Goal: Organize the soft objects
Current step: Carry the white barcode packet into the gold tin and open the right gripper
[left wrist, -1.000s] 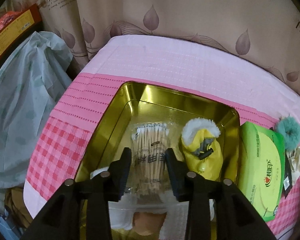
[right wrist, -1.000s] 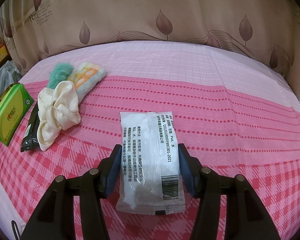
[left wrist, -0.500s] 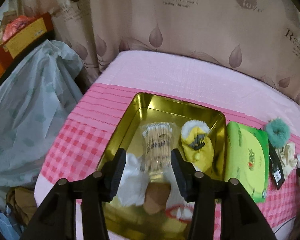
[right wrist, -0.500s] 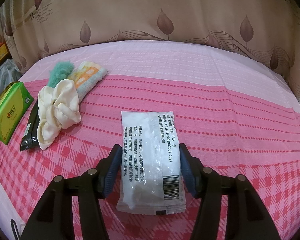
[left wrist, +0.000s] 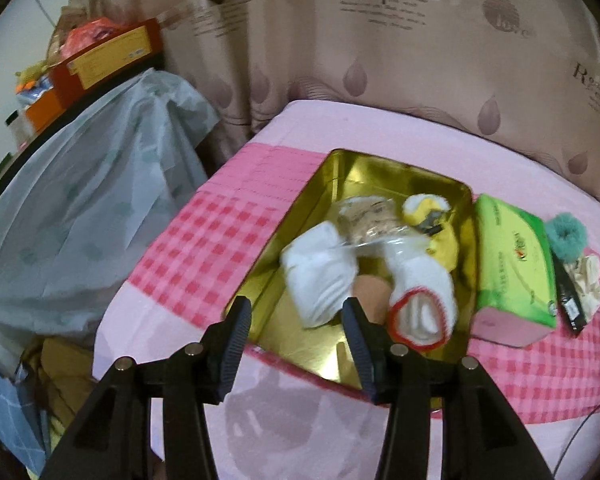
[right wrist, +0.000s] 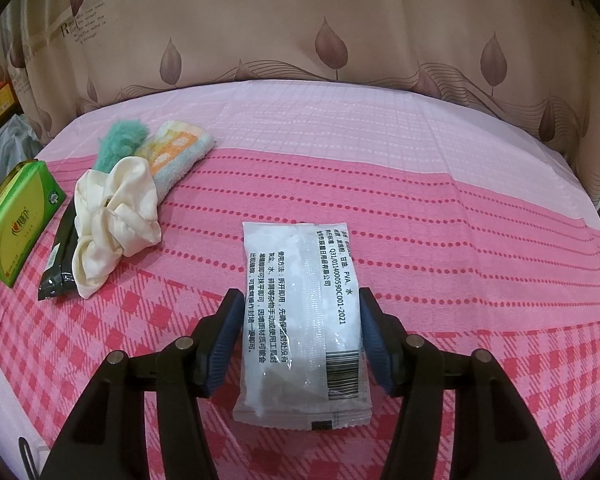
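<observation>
Pink checked bedcover [right wrist: 480,240] below a leaf-print curtain. Nearest, right gripper [right wrist: 300,344] closing around a white sachet [right wrist: 300,320], pads not yet pressing. Left gripper [left wrist: 296,344] empty, jaws apart over the near rim of a gold tin [left wrist: 300,344]. Already inside: white socks [left wrist: 324,276], cotton swabs [left wrist: 364,220], yellow sock [left wrist: 440,224]. Left outside: green tissue pack [left wrist: 512,264], cream scrunchie [right wrist: 116,216], teal scrunchie [right wrist: 120,140], folded cloth [right wrist: 180,152].
</observation>
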The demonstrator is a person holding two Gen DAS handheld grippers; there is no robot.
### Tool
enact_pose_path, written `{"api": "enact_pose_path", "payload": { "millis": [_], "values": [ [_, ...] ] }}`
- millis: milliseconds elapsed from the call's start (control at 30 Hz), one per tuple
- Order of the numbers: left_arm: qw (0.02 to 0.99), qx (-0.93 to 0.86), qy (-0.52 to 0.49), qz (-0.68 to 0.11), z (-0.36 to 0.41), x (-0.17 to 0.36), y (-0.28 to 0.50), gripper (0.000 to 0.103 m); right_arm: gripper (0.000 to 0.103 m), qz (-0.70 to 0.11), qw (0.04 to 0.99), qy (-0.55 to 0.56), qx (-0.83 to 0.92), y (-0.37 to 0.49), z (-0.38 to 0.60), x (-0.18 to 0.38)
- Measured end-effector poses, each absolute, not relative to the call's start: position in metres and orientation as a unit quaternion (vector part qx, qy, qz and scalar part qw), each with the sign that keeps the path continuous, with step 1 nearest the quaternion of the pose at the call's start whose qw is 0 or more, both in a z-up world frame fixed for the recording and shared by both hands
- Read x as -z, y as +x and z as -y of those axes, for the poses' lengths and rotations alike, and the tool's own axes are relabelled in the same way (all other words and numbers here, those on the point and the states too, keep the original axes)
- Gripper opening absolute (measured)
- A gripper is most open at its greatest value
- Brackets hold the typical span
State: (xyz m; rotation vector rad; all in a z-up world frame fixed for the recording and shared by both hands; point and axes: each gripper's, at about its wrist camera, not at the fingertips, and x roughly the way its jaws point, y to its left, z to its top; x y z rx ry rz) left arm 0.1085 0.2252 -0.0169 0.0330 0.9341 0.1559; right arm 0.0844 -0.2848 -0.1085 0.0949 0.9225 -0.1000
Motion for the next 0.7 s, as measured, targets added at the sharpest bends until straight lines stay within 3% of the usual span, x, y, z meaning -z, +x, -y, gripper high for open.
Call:
{"api": "enact_pose_path", "payload": {
  "millis": [700],
  "values": [
    [0.888, -0.167, -0.053, -0.425, -0.276, 0.014, 0.101, 0.048, 0.045, -0.419, 0.904, 0.043, 0.069, 0.078, 0.263, 0.071]
  ]
}}
